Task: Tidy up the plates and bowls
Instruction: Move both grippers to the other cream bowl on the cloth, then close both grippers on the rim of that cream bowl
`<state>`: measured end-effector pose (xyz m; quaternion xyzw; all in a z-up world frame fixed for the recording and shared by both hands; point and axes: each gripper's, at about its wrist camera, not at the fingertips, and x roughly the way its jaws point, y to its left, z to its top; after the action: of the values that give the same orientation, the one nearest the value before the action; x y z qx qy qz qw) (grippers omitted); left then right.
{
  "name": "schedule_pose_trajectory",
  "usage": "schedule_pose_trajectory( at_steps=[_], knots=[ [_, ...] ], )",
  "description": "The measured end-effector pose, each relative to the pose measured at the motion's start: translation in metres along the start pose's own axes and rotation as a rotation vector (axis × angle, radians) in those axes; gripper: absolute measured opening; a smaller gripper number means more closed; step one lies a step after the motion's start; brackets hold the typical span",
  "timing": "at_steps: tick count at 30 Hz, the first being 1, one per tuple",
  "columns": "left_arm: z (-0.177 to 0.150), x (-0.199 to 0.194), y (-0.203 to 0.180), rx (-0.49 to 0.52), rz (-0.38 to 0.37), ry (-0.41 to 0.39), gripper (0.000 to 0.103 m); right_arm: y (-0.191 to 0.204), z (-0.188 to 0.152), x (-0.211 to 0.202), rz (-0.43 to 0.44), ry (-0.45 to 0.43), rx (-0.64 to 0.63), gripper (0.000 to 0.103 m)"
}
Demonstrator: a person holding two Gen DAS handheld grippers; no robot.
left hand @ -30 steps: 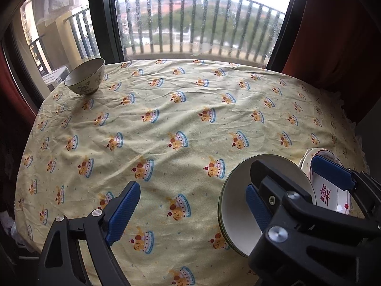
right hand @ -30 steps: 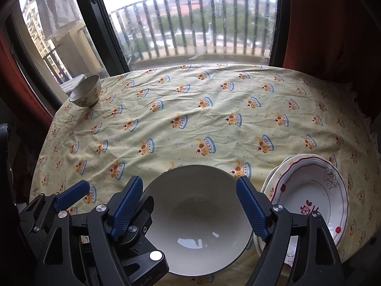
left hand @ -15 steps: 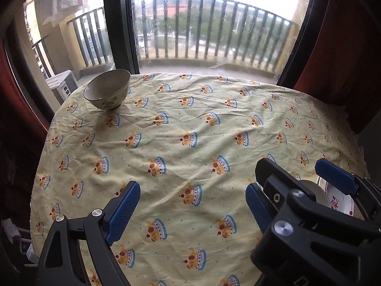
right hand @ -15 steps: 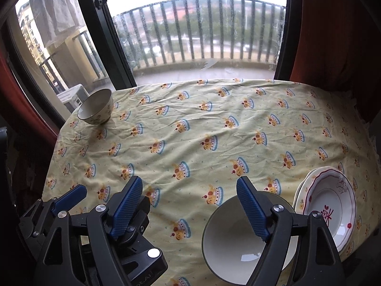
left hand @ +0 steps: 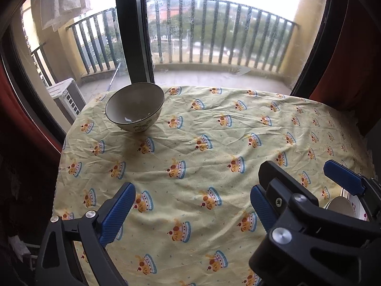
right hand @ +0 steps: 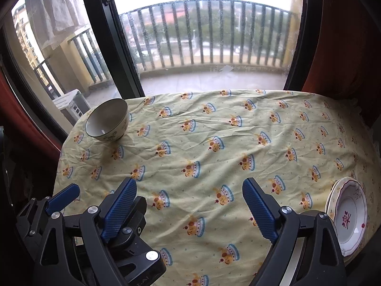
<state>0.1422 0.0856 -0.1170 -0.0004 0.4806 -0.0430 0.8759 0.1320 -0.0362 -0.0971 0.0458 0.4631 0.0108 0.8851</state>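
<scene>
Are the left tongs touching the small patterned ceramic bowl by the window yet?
Apart. The left wrist view shows the left tongs, jaws opening and empty, with bare yellow tablecloth between them and the bowl.

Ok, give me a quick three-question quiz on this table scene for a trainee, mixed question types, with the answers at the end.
1. True or false: the small bowl stands upright on the tablecloth near its far left corner.
2. Multiple choice: what lies between the right gripper fingers? A) a plate B) bare tablecloth C) the small bowl
3. Fill in: the red-patterned plate lies at the table's near ____ edge in the right wrist view.

Key: 1 true; 2 B, and the jaws are opening; 3 right.
</scene>
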Motion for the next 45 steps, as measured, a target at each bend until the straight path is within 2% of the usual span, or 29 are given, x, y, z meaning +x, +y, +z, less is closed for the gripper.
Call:
schedule_pose_trajectory(
  at_steps=[3, 9, 21, 25, 32, 37, 41, 45],
  knots=[
    [0.011, 0.006, 0.019, -0.003, 0.001, -0.007, 0.098, 0.019, 0.008, 0.008, -0.012, -0.011, 0.007, 0.097],
    [0.035, 0.017, 0.054, -0.003, 0.002, -0.024, 0.098, 0.050, 0.029, 0.025, -0.037, -0.026, 0.015, 0.097],
    [0.083, 0.051, 0.091, 0.022, 0.040, -0.082, 0.097, 0.092, 0.075, 0.066, -0.092, -0.070, 0.039, 0.097],
    [0.097, 0.070, 0.102, 0.026, 0.062, -0.091, 0.093, 0.102, 0.088, 0.088, -0.100, -0.068, 0.041, 0.097],
    [0.115, 0.105, 0.124, -0.013, 0.090, -0.090, 0.083, 0.119, 0.106, 0.123, -0.110, -0.068, 0.043, 0.095],
    [0.123, 0.130, 0.136, -0.041, 0.095, -0.074, 0.071, 0.130, 0.113, 0.151, -0.102, -0.059, 0.056, 0.084],
    [0.124, 0.145, 0.142, -0.043, 0.102, -0.060, 0.056, 0.137, 0.115, 0.171, -0.108, -0.049, 0.067, 0.078],
    [0.120, 0.159, 0.149, -0.059, 0.091, -0.039, 0.048, 0.141, 0.113, 0.190, -0.097, -0.020, 0.074, 0.067]
  ],
)
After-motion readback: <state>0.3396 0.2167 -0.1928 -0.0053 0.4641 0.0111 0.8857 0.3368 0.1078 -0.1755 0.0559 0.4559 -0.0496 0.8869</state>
